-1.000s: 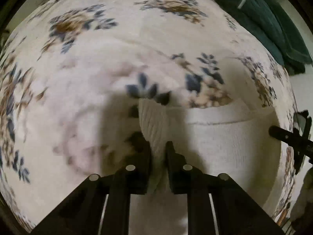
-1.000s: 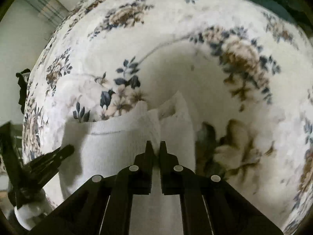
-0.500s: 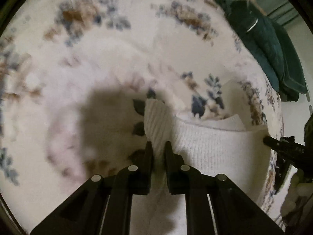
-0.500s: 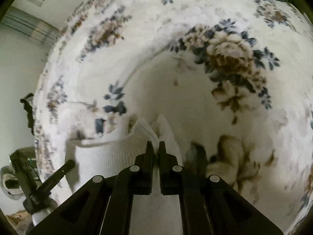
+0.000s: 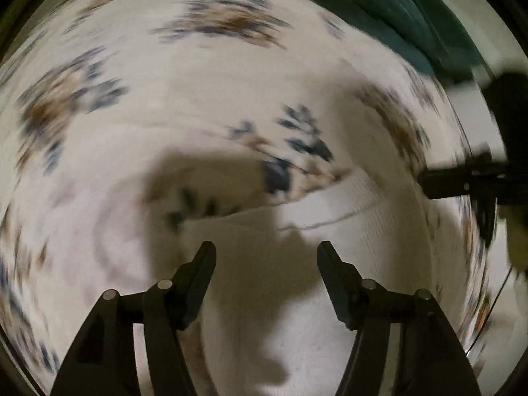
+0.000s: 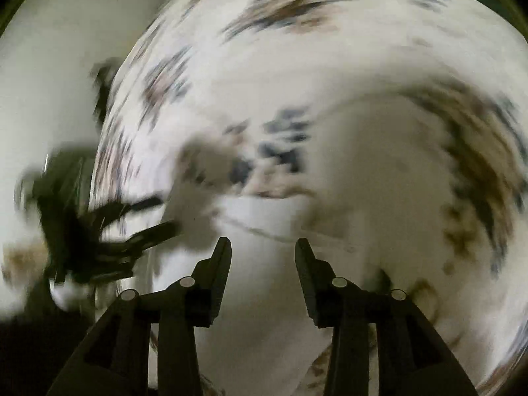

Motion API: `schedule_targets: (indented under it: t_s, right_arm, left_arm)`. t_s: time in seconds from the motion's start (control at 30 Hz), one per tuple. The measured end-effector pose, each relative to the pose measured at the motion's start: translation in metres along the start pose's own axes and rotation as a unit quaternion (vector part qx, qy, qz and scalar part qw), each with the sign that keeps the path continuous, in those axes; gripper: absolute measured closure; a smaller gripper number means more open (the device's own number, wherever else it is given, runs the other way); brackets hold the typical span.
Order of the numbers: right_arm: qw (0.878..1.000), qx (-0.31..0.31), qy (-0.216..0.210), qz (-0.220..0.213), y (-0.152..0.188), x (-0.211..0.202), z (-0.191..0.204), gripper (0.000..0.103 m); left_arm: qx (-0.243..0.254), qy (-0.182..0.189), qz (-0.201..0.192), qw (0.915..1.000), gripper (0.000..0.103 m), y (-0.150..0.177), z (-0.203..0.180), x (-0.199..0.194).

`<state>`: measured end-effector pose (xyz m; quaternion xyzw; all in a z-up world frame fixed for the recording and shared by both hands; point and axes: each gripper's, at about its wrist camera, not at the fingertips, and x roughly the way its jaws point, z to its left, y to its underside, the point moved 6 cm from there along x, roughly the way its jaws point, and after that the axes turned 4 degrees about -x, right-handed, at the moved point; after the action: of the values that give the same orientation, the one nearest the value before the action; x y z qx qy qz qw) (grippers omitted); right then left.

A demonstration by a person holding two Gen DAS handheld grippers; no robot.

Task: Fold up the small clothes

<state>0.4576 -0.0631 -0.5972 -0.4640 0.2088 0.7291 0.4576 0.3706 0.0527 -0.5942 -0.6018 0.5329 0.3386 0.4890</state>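
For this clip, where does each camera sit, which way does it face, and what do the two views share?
Left wrist: on the left gripper, looking down at the white garment; the right gripper enters at right.
Right wrist: on the right gripper, facing the same garment; the left gripper shows at left.
Shared: the garment, the floral bedspread, both blurred.

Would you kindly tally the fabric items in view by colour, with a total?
White knit garment: 1
Dark green cloth: 1
Floral bedcover: 1
Total: 3
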Motion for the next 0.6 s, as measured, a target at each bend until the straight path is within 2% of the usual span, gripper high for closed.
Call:
schedule_targets:
  t_s: [0.1, 0.17, 0.2, 0.23, 0.27, 0.3, 0.33, 0.37, 0.47, 0.53, 0.6]
  right_arm:
    - [0.995, -0.078, 0.014, 0.066, -0.002, 0.040, 0.012, 0.060]
    - [0.988, -0.106, 0.020, 0.110, 0.005, 0.066, 0.011, 0.056]
    - [0.985, -0.117, 0.029, 0.121, 0.007, 0.074, 0.009, 0.056]
    - [0.984, -0.125, 0.033, 0.126, 0.009, 0.080, 0.008, 0.056]
    - [0.984, -0.125, 0.022, 0.127, 0.011, 0.082, 0.009, 0.057]
    - [0.985, -0.119, 0.003, 0.124, 0.013, 0.080, 0.011, 0.061]
    - [0.986, -0.111, -0.010, 0.120, 0.014, 0.077, 0.012, 0.088]
    - [0.987, -0.103, -0.023, 0.120, 0.016, 0.074, 0.014, 0.103]
    - [0.989, -0.083, -0.044, 0.114, 0.026, 0.060, 0.016, 0.103]
    - [0.986, -0.071, -0.085, 0.124, 0.037, 0.047, 0.022, 0.103]
    - [0.985, -0.077, -0.086, 0.127, 0.046, 0.036, 0.026, 0.103]
  left_arm:
    - [0.064, -0.004, 0.056, 0.9964, 0.042, -0.002, -0.010, 0.039]
    - [0.102, 0.011, 0.073, 0.9921, 0.045, 0.000, -0.017, 0.052]
    - [0.111, 0.013, 0.069, 0.9914, 0.051, -0.001, -0.019, 0.051]
    - [0.117, 0.031, 0.068, 0.9903, 0.080, 0.000, -0.024, 0.048]
    - [0.117, 0.041, 0.070, 0.9898, 0.100, 0.001, -0.026, 0.045]
    - [0.116, 0.040, 0.068, 0.9901, 0.100, 0.002, -0.026, 0.042]
    - [0.112, 0.044, 0.067, 0.9904, 0.100, 0.004, -0.026, 0.038]
    - [0.103, 0.056, 0.065, 0.9910, 0.100, 0.006, -0.027, 0.032]
    - [0.071, 0.092, 0.068, 0.9909, 0.100, 0.017, -0.028, 0.011]
    - [0.044, 0.133, 0.074, 0.9874, 0.100, 0.025, -0.033, -0.008]
    - [0.036, 0.142, 0.072, 0.9866, 0.100, 0.029, -0.039, -0.020]
